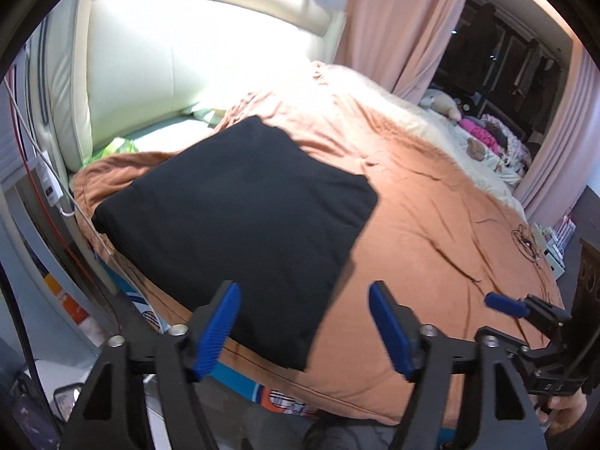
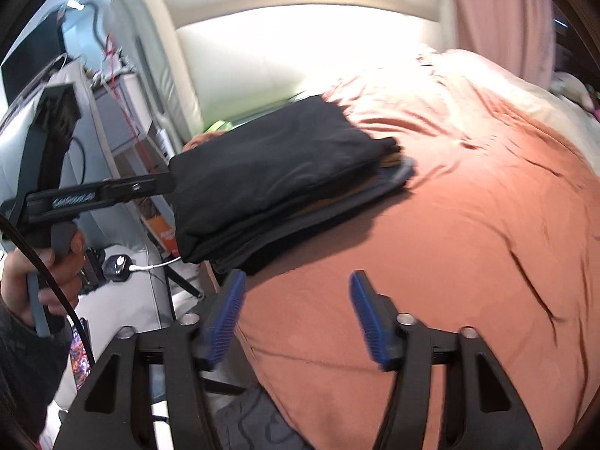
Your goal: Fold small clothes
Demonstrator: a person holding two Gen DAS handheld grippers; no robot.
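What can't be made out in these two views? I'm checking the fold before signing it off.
- Left wrist view: the black folded garment covers whatever lies under it; no layers show.
- Right wrist view: the stack under it shows only edges; the number and kind of pieces cannot be told.
- Left wrist view: the right gripper is half cut off by the frame edge.
- Window-side clutter is too small and dark.

Folded clothes (image 1: 240,202) on bedspread (image 1: 431,225)

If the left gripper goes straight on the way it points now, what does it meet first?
Probably the folded black garment on the orange-brown bed cover. The left gripper is open and empty, and the garment's near edge lies right ahead between its blue pads. Depth is uncertain.
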